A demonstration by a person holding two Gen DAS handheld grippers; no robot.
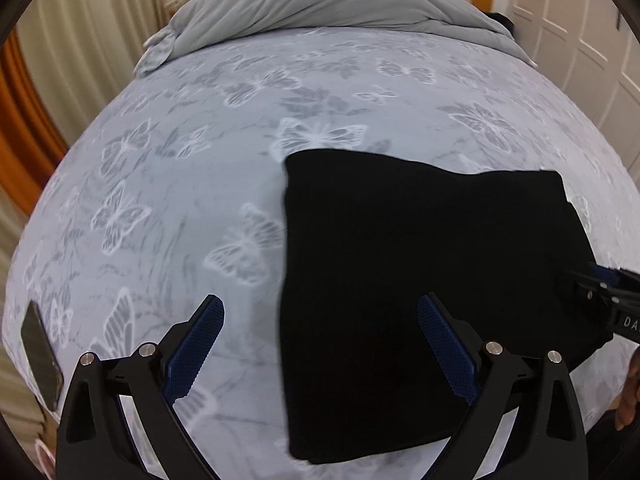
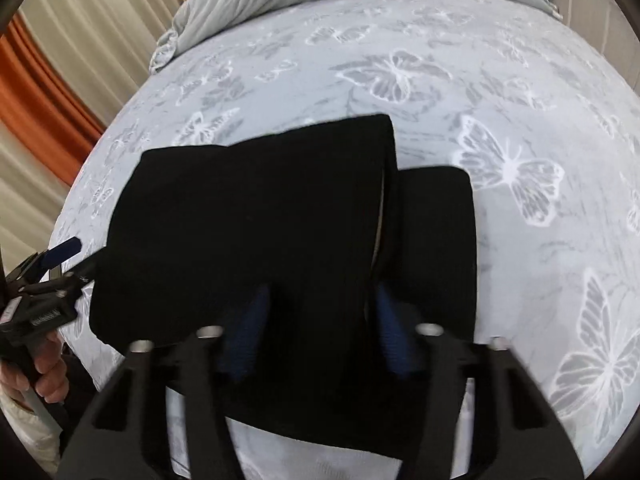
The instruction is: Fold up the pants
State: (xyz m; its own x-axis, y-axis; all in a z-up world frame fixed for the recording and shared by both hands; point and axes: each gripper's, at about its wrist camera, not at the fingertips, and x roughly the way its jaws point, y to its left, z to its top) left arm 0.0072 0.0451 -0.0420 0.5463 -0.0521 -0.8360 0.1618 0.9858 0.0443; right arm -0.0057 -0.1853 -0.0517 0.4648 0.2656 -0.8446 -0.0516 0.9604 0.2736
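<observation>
Pants [image 1: 420, 280], already folded into a compact black stack near the bed's [image 1: 200, 160] front edge, with left gripper [image 1: 320, 344] jaws wide over its left edge and right gripper [image 2: 320, 328] jaws wide and empty above it; folding appears nearly complete.

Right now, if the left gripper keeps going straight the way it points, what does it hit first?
Most likely the left edge of the folded black pants: the open left gripper straddles that edge above the butterfly bedsheet. Depth is unclear, so it might touch sheet first.
</observation>
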